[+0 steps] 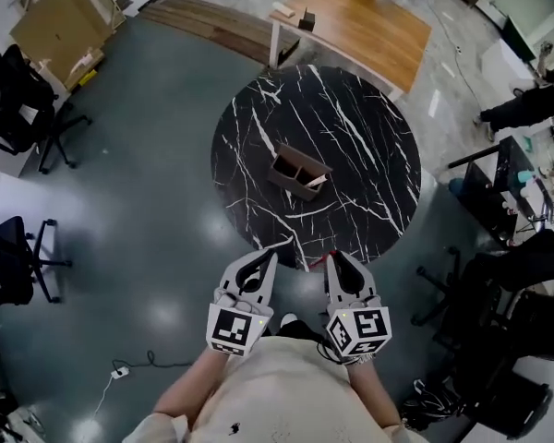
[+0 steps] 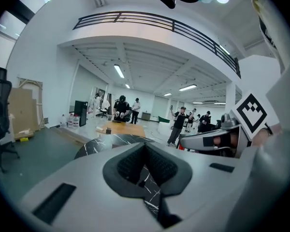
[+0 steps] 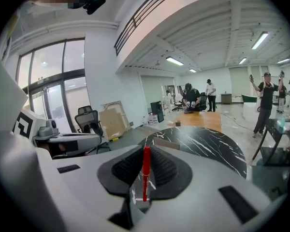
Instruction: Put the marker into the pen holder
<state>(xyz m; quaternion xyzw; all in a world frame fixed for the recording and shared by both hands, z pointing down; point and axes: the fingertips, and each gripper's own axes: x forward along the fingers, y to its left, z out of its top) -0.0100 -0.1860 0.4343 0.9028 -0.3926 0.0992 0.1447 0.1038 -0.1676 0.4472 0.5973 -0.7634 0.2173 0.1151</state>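
Note:
A brown wooden pen holder (image 1: 300, 173) with divided compartments stands near the middle of the round black marble table (image 1: 369, 127). My right gripper (image 1: 333, 257) hovers at the table's near edge, shut on a red marker (image 3: 146, 173) that stands upright between its pads. My left gripper (image 1: 273, 250) is beside it, to the left, shut with nothing between its pads (image 2: 130, 166). Both grippers are held close to the person's body, well short of the holder. The right gripper view shows the marble table (image 3: 208, 141) ahead.
A wooden table (image 1: 351, 17) stands beyond the round one. Office chairs (image 1: 18, 257) are on the floor at the left, and more chairs (image 1: 508, 358) and desks at the right. Cardboard (image 1: 60, 26) leans at the far left. Several people stand in the background.

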